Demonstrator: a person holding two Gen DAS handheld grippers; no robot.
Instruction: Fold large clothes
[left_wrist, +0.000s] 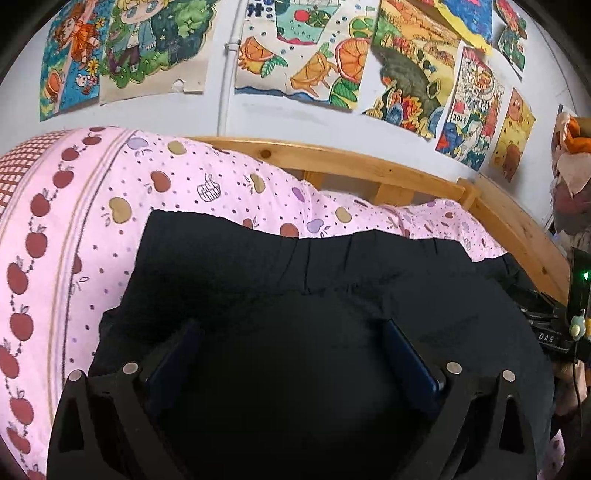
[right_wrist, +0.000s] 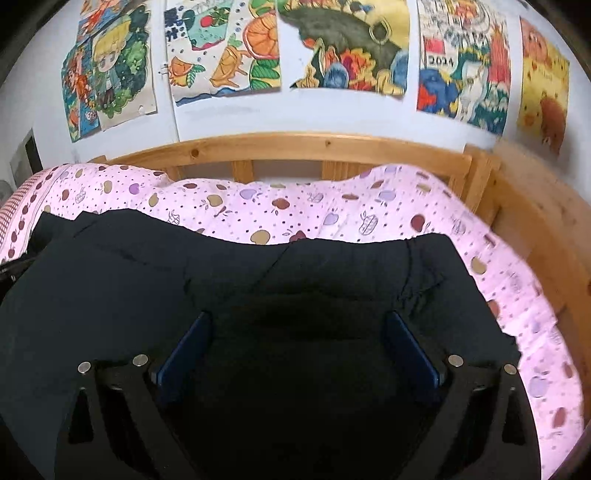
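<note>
Both grippers, left gripper (left_wrist: 291, 343) and right gripper (right_wrist: 299, 336), are hanging wide open with nothing pinched, you're hovering over the black garment (left_wrist: 332, 280) lying flat on the pink quilt (left_wrist: 229, 188), its long side running left-right across both fingers, neither hand nearer.

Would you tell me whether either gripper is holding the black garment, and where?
Neither: left gripper and right gripper stand open above the black garment.

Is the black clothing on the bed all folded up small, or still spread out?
Still spread out. The black clothing covers a wide stretch of the pink bedsheet, wider than either picture shows, with wrinkles at its far edge.
</note>
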